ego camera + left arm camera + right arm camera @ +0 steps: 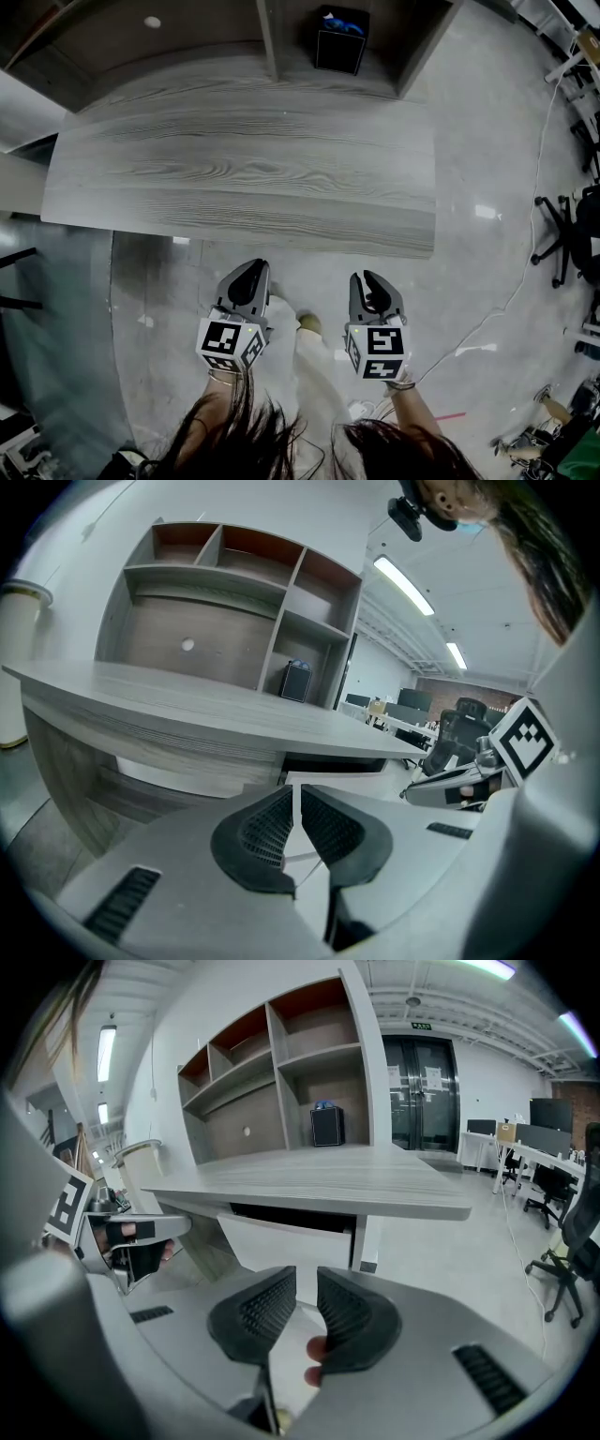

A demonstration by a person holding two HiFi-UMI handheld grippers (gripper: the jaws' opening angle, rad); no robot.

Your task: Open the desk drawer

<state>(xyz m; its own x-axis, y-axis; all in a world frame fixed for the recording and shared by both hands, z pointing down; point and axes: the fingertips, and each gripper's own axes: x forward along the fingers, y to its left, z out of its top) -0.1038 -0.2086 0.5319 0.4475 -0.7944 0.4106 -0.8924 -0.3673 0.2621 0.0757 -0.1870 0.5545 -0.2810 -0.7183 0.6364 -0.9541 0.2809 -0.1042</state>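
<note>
The grey wood-grain desk (244, 169) lies ahead of both grippers. Its white drawer front (291, 1234) sits closed under the desktop with a dark gap above it; it also shows as the drawer front (330, 780) in the left gripper view. From the head view the desktop hides it. My left gripper (251, 274) hangs over the floor short of the desk edge, jaws shut and empty (296, 803). My right gripper (370, 281) hangs beside it, jaws a little apart with nothing between them (307, 1288). Neither touches the desk.
A shelf unit (281, 1063) rises at the back of the desk, with a black box (339, 39) in one bay. Office chairs (572, 234) and a white cable (525, 272) are on the floor at the right. The person's shoe (309, 323) is between the grippers.
</note>
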